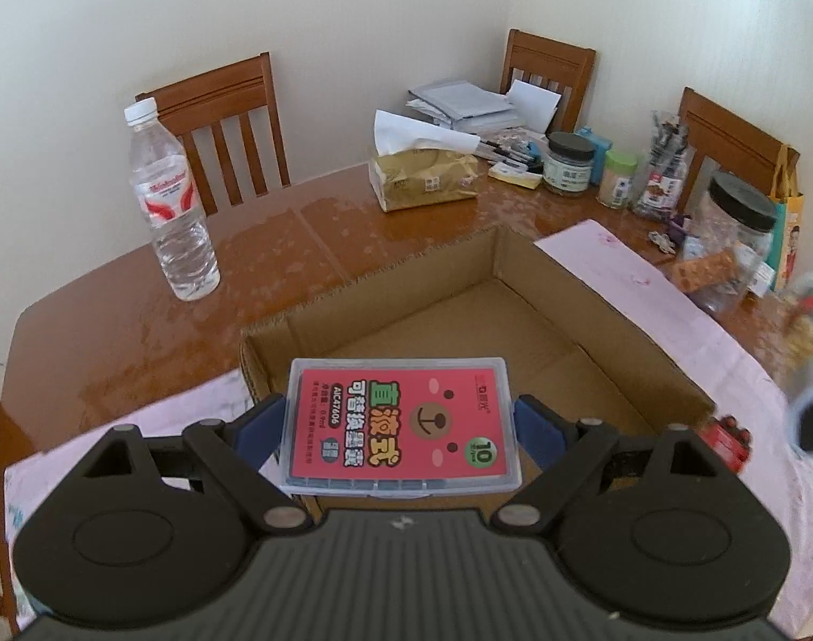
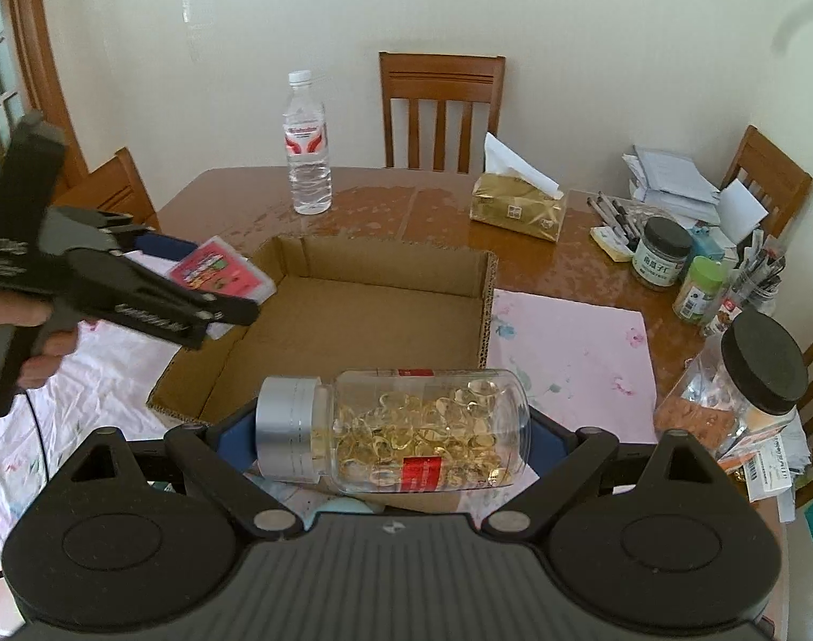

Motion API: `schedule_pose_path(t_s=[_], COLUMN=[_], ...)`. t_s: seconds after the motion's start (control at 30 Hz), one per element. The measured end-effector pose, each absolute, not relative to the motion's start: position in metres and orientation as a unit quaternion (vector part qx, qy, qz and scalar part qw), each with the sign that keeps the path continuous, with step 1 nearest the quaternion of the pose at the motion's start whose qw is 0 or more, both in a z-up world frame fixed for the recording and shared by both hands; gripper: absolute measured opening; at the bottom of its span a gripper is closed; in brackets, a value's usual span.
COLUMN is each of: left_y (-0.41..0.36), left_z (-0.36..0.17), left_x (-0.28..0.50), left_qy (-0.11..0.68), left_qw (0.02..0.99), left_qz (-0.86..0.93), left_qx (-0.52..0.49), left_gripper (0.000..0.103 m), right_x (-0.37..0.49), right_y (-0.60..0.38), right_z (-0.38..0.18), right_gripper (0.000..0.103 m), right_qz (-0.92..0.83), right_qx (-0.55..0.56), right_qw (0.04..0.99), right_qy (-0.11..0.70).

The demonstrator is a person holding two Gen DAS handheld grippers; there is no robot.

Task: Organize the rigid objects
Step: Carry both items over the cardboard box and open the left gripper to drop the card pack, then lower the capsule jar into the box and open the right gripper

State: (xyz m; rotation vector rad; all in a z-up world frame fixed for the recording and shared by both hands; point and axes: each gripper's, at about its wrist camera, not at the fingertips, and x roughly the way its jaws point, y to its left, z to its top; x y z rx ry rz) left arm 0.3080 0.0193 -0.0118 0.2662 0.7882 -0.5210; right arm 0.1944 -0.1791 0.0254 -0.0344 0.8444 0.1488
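Cardboard walls of the open box hide part of its floor, and in both wrist views the near rim is covered by the claw bodies and what they carry. Blur smears the right edge of the left wrist view, so the things there cannot be made out beyond a red patch and a dark shape. Small print on the case is too fine to read.

The left claw pinches the case by its two short sides, blue pads pressed against the clear plastic, the red bear label facing up. It points steeply down, the case held above the box's near corner. From the right wrist view the same claw enters from the left, gripped by a hand of which only fingers show; the case juts past its tips over the box's left wall.

The right claw pinches a clear bottle of yellow capsules lying sideways, silver cap towards its left finger, base against its right. It also tilts down, holding the bottle above the box's near edge.

Beyond both claws the brown bench carries a water bottle, ahead and left of the left claw, and a tissue pack past the box. Pink cloth lies under the box.
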Motion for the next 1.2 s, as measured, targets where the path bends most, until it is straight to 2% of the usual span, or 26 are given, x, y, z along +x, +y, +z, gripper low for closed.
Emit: schedule_pose_path(t_s=[0.3,0.57,1.1,1.2], left_y=[0.030,0.068,0.115,0.116], left_z=[-0.026,-0.020,-0.029,-0.033], left_x=[0.332,0.290,0.216,0.210], left_qy=[0.355,0.349,0.363,0.369], left_qw=[0.903,0.914,0.927,0.927], left_qz=[-0.219,-0.199,-0.090,-0.070], left_qx=[0.103,0.064,0.018,0.015], left_gripper=[0.095,0.102,0.102,0.102], right_x=[0.212,0.242,0.339,0.350], right_y=[-0.167,-0.152,-0.134,-0.136], right_z=[0.019,0.011,-0.007,-0.008], right_gripper=[0.097,0.097,0.098,0.103], right_qz=[0.053,0.068,0.089,0.082], right_qx=[-0.024,-0.044,-0.066,-0.075], right_qw=[0.903,0.895,0.893,0.898], right_qy=[0.426,0.438,0.436,0.426])
